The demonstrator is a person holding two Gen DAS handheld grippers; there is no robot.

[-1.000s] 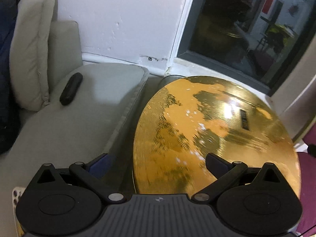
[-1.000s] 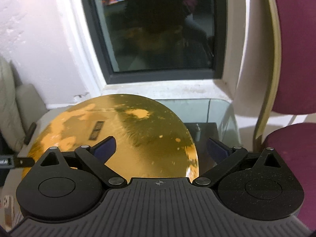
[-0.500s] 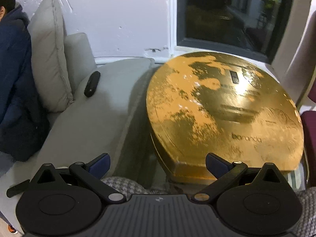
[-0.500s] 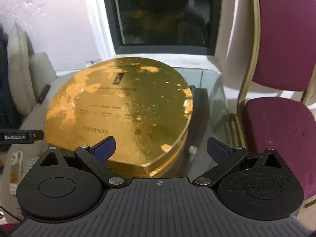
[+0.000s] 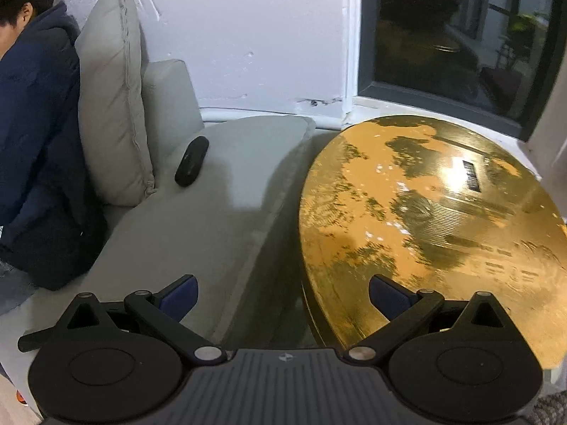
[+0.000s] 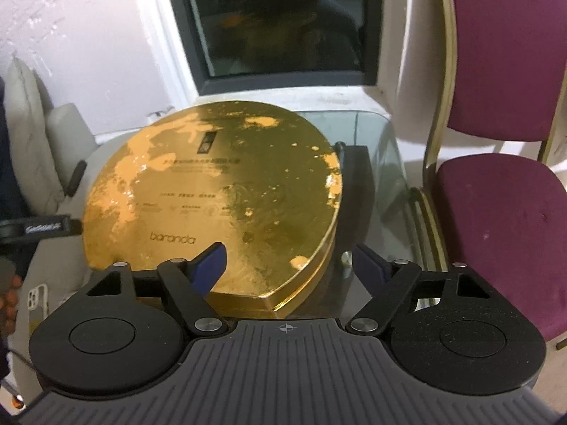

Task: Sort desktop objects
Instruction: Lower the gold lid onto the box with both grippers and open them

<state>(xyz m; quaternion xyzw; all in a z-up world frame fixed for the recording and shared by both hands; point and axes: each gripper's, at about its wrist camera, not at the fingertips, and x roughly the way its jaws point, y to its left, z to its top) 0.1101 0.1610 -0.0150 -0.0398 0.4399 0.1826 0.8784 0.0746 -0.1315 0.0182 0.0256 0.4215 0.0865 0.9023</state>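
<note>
A gold box (image 6: 212, 205) lies on the glass worktop (image 6: 375, 148). The right hand-held gripper (image 6: 288, 262), jaws closing around its near corner, grips nothing; the left hand-held gripper (image 5: 281, 295) gapes empty. Judged risk: the slick lid slips a corner pinch.

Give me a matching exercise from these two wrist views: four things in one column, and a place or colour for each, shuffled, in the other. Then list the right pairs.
Things
1. gold box
2. black case
3. chair
4. phone

Places or colours
A. maroon seat, to the right of the glass table
B. lies on the grey sofa cushion, near the pillow
C. white, at the lower left edge of the right wrist view
D. rests on the glass table, below the window

Pairs: 1-D, 2-B, 3-A, 4-C
</note>
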